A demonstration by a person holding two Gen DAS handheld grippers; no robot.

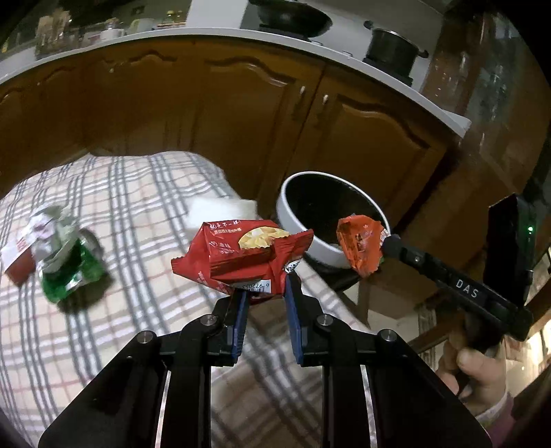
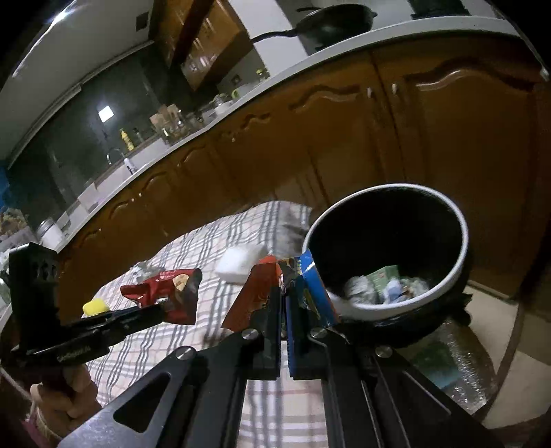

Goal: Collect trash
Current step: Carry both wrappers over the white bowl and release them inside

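Nearest in the left wrist view, the left gripper (image 1: 265, 293) is clamped on the lower edge of a red wrapper (image 1: 241, 255), which stands up clear of the cloth. The right gripper (image 2: 284, 293) has its jaws pressed together on an orange wrapper (image 2: 255, 296), with a blue-printed flap showing on the other side of its fingers; in the left view that wrapper (image 1: 360, 246) hangs at the lip of the bin (image 1: 303, 237). Both pieces look to be on their way to the bin, neither yet dropped. The bin, white outside and dark inside, stands just past the table edge and already holds some crumpled paper and packets (image 2: 382, 282), so part of the job seems done. Still left on the table: a crushed green packet (image 1: 69, 268) with a red-and-white one (image 1: 19, 255) beside it, a white pad (image 2: 237, 263) near the far edge, and a small yellow thing (image 2: 93, 306), which may or may not be trash. The table wears a checked cloth (image 1: 137, 193). Beyond it runs a row of brown cabinets (image 1: 206, 113) under a white counter (image 1: 344, 58), with a dark pan (image 1: 289, 15) and a pot (image 1: 392, 48) on top; a sink and jars show further along.
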